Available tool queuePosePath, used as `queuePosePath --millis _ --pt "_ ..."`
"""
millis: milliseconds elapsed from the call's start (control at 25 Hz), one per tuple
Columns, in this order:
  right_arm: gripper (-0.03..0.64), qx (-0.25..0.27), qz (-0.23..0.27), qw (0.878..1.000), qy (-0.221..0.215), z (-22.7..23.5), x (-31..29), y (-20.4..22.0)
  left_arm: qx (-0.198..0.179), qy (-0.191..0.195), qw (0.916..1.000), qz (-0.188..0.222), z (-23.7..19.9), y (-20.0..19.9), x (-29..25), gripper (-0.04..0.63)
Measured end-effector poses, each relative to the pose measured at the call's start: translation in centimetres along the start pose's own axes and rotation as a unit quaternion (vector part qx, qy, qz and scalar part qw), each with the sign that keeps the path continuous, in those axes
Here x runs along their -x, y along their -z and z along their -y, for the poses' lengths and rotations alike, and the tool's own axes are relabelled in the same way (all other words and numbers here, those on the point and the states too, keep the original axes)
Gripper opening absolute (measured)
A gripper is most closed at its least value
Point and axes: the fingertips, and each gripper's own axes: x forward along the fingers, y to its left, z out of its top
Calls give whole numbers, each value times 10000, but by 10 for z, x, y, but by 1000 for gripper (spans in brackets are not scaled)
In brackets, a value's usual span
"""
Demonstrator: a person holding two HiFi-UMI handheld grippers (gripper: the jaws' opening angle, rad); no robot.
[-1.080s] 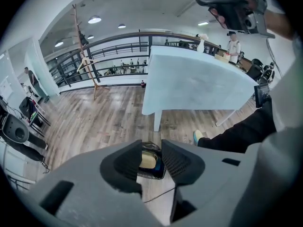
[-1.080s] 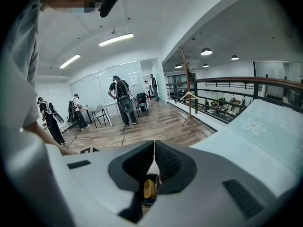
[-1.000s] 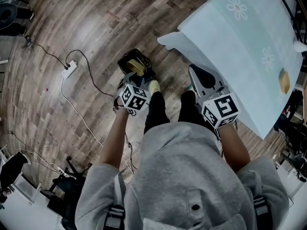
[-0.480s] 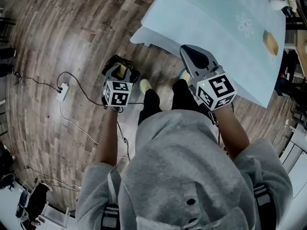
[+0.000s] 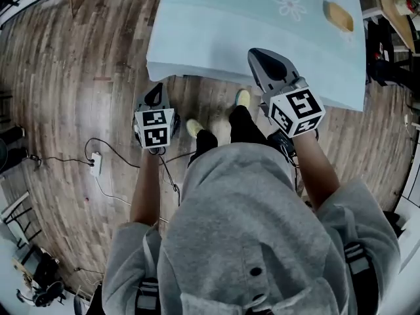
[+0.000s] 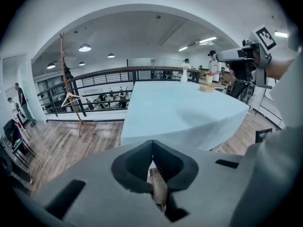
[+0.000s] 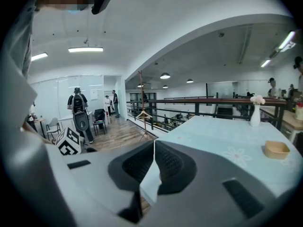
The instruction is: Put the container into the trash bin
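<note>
Wood-plank floor (image 5: 79,77) all over the head view, then a big table (image 5: 197,38) under a pale blue cloth with white flower prints, stretching across the top. Grey hoodie (image 5: 243,228) filling the bottom, both arms out toward the table's near edge.

Next down, the left gripper (image 5: 155,92), just short of that near edge. Fingers (image 6: 130,167) pinched fully together, dark ribbed pads meeting tip to tip, clamped on nothing but each other. Same deal with the right gripper (image 5: 257,56): fingers (image 7: 173,167) closed flush along one thin seam, empty, nose overlapping the table edge in the head view.

Then the container (image 7: 276,149): small, tan, low-walled and open on top. Maybe wood or bamboo, hard to say. Sitting upright on the cloth toward the table's right side, far from the person, near a flower print. Well apart from both grippers, touched by neither.

Smaller bits: white vase (image 7: 255,113) with pale flowers back behind the container, and a white power strip (image 5: 96,164) with its cable on the floor off to the left.
</note>
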Motion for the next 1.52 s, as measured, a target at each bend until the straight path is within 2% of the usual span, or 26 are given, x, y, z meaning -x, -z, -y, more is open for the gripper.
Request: queuePosePath --millis 320,480,680,880,1120,1440,1520 --pt "31 -283 258 9944 983 130 60 2 10 495 9984 264 67 -90 -48 20" --pt "31 -487 238 9879 1455 202 90 8 -187 649 9973 279 108 -129 -73 20" --pt "31 -523 -238 9803 1891 288 116 33 -451 809 9953 269 156 -165 -97 20" --pt "31 -515 -694 9705 2249 369 127 64 -697 828 9941 14 185 -182 -124 20" --pt "31 -80 -1248 9642 2337 443 132 93 -702 724 9947 -211 209 -188 -147 20" --pt "39 441 -1682 9590 2239 504 115 114 -775 629 9937 -506 231 -188 -160 20" --pt "121 618 -1894 9583 2050 511 105 125 -849 589 9931 -548 235 -187 -160 20"
